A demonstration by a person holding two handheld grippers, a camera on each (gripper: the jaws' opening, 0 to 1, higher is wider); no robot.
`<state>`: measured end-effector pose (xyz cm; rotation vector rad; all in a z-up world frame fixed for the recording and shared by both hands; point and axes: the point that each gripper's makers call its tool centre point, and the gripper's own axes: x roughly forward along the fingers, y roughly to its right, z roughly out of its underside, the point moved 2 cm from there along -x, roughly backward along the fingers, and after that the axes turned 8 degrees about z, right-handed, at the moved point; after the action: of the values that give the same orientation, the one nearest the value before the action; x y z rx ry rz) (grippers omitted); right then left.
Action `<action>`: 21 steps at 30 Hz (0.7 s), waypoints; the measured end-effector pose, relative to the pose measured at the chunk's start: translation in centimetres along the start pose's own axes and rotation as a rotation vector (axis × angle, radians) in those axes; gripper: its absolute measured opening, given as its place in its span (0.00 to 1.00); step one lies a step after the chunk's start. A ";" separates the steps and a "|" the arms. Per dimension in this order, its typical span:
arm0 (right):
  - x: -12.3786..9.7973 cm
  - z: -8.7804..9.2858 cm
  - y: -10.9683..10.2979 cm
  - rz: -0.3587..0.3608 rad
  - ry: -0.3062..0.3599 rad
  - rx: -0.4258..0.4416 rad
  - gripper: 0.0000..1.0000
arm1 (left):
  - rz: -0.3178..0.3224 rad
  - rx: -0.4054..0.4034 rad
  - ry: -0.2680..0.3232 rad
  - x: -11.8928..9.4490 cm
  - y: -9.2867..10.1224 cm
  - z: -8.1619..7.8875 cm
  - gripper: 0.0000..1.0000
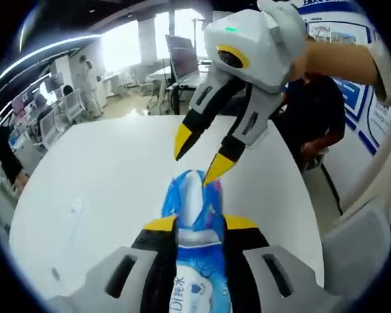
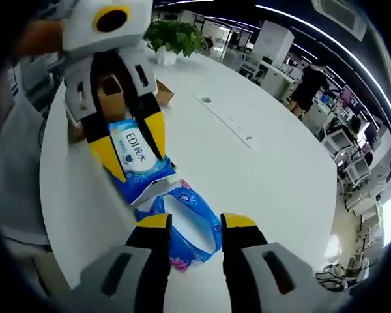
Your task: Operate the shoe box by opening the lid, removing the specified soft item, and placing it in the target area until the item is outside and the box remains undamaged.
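In the left gripper view, the left gripper point(image 1: 199, 225) is rising from the bottom centre of the frame with its yellow-tipped jaws closed against the two sides of the wipes pack point(image 1: 194, 208), a soft blue-and-white packet. The pack is being held clear above the white bench point(image 1: 98, 195), which suggests it is already out of the box and being carried or handed across. Its long axis is running up the frame, along the jaws, with its crimped end pointing toward the upper centre. To the right of that, in the upper right of the frame, the right gripper point(image 1: 197, 156) is reaching down toward that crimped end, its jaws spread apart and holding nothing, one tip just beside the pack's end; this looks like a move to take the free end

In the right gripper view, the left gripper point(image 2: 133, 147) is hanging in the upper left of the frame, pinching the pack point(image 2: 140, 156) across its printed face, with the pack's long axis slanting from upper left down toward the lower centre. Behind it, at the upper left, the brown shoe box point(image 2: 163, 92) is sitting on the bench point(image 2: 267, 169), well apart from the pack's lower end; whether its lid is open I cannot tell. At the bottom centre, the right gripper point(image 2: 195, 225) is standing with its jaws parted on either side of the pack's lower end, not yet closed on it
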<state>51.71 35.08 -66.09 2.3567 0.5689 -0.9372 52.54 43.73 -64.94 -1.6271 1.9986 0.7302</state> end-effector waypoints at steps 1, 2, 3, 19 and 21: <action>-0.2 -0.2 -0.3 -0.001 0.001 0.002 0.33 | -0.002 -0.004 0.003 -0.2 0.0 0.1 0.28; -0.3 -0.3 -0.5 -0.003 0.002 0.001 0.35 | -0.007 -0.013 0.007 -0.8 0.2 0.4 0.29; -0.5 -0.6 -0.7 -0.003 0.004 0.001 0.36 | -0.012 -0.020 0.005 -1.1 0.2 0.6 0.30; -2.7 -4.9 -4.0 -0.019 0.052 0.034 0.57 | -0.155 -0.144 0.106 -9.4 1.4 4.5 0.50; -2.8 -5.0 -4.6 -0.035 0.046 0.037 0.60 | -0.183 -0.166 0.124 -10.6 1.4 5.1 0.53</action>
<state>49.78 41.15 -62.46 2.4138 0.6181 -0.9182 53.34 55.10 -61.77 -1.9658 1.8813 0.7598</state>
